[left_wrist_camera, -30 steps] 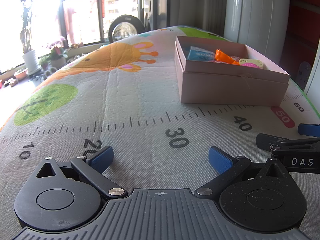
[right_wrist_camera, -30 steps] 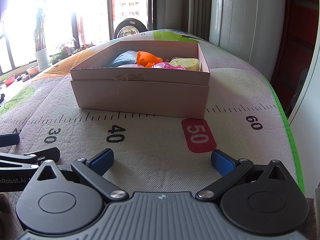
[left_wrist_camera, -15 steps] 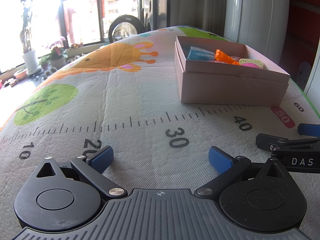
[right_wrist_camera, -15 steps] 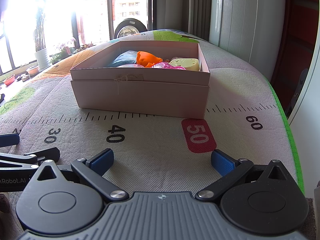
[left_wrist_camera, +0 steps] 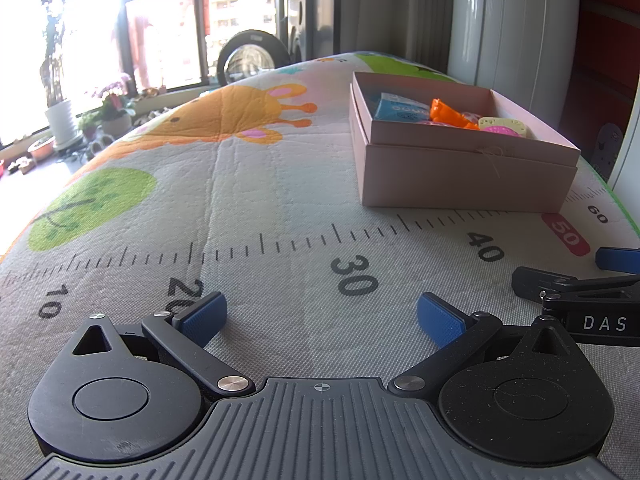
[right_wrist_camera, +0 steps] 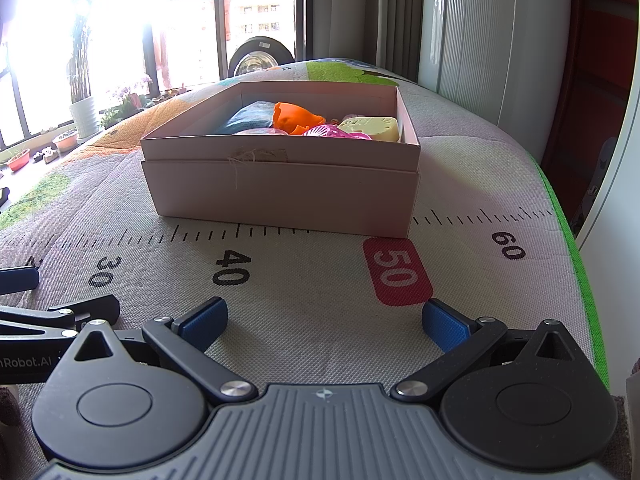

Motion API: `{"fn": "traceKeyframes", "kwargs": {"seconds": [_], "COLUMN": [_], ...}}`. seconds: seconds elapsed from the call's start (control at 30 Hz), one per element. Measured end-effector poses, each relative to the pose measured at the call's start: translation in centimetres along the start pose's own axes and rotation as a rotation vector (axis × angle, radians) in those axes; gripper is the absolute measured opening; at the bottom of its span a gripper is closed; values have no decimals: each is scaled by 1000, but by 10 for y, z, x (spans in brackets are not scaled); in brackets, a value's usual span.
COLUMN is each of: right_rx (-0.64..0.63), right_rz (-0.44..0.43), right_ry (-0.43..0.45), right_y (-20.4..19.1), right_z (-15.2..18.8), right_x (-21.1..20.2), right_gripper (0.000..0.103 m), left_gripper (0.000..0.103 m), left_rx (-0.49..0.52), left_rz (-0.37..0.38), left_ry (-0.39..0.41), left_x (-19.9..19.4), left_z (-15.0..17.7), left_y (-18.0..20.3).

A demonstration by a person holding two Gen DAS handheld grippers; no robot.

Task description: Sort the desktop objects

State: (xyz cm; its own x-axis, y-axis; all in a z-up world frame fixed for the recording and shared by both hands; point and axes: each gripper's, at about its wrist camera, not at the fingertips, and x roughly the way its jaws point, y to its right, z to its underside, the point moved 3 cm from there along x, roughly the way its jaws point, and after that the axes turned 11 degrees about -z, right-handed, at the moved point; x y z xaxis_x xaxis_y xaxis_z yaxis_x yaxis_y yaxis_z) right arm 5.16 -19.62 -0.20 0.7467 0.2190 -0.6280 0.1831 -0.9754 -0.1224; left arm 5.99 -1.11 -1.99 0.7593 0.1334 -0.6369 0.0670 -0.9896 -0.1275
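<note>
A pink cardboard box [right_wrist_camera: 280, 188] stands on the printed mat ahead of my right gripper; it also shows at the right in the left wrist view [left_wrist_camera: 464, 176]. Inside lie a blue packet [left_wrist_camera: 398, 109], an orange toy [right_wrist_camera: 294, 116], a pink piece [right_wrist_camera: 324, 131] and a pale yellow piece [right_wrist_camera: 372, 128]. My left gripper [left_wrist_camera: 322, 316] is open and empty, low over the mat near the 20–30 marks. My right gripper [right_wrist_camera: 324, 320] is open and empty near the 40–50 marks, short of the box.
The play mat [left_wrist_camera: 248, 200] has a ruler print and cartoon animals. Its green right edge [right_wrist_camera: 576, 264] drops off beside a white appliance. My right gripper's side shows in the left wrist view [left_wrist_camera: 580, 292]. Windows and potted plants [right_wrist_camera: 84, 108] stand behind.
</note>
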Motion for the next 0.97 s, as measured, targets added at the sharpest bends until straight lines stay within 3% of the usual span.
{"fn": "traceKeyframes", "kwargs": {"seconds": [0.97], "right_rx": [0], "right_rz": [0], "right_ry": [0], "right_y": [0], "right_z": [0], "right_x": [0], "right_gripper": [103], "left_gripper": [103], "left_rx": [9], "left_rz": [17], "left_ry": [-27], "left_x": [0], "left_z": [-3], "left_y": [-1]}}
